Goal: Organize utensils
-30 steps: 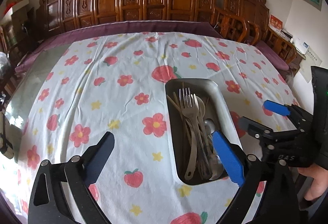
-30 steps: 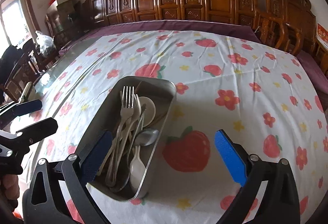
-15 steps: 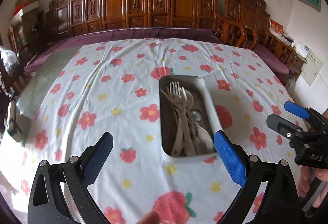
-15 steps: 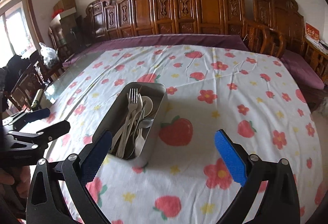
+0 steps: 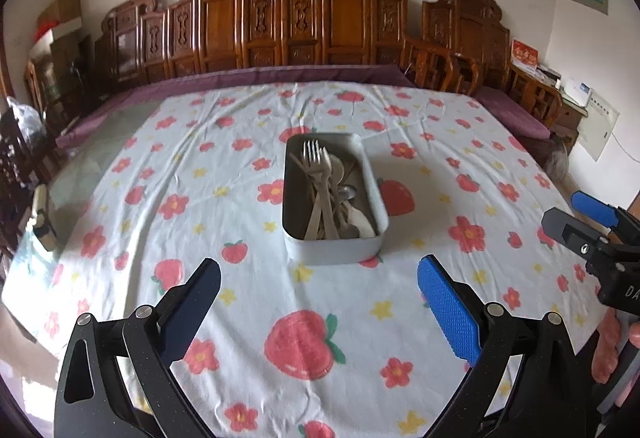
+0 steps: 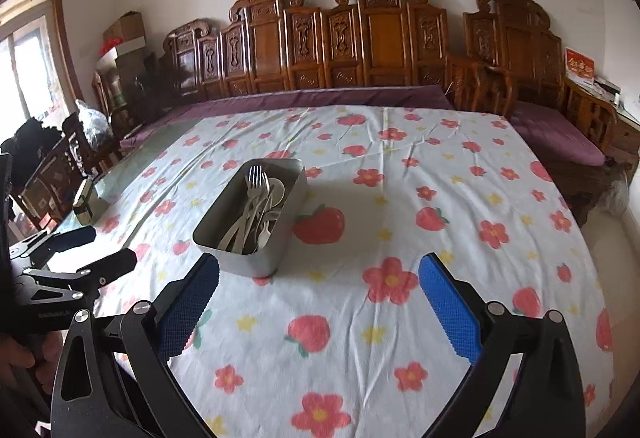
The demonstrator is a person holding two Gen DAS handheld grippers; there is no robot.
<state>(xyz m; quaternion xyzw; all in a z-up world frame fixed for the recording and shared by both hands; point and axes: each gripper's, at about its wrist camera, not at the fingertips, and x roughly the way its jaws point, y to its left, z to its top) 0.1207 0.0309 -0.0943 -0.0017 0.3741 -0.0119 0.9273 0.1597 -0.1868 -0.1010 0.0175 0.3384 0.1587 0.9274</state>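
Observation:
A grey metal tray (image 5: 335,246) sits mid-table on the flowered cloth and holds forks (image 5: 316,173) and spoons (image 5: 362,224) in a loose pile. It also shows in the right wrist view (image 6: 248,262), with forks (image 6: 256,185) and spoons (image 6: 276,187) inside. My left gripper (image 5: 319,284) is open and empty, well back from the tray's near end. My right gripper (image 6: 319,284) is open and empty, back and to the right of the tray. Each gripper shows in the other's view: the right one (image 5: 586,217) and the left one (image 6: 84,250).
The table (image 5: 120,197) wears a white cloth with red flowers and strawberries. Carved wooden chairs (image 5: 320,25) line the far side. A small box (image 5: 40,213) stands on the bare glass at the left edge. A purple-cushioned bench (image 6: 560,133) stands at the right.
Both grippers have drawn back and up from the tray, which now looks smaller and farther off. The utensils in the tray have not moved.

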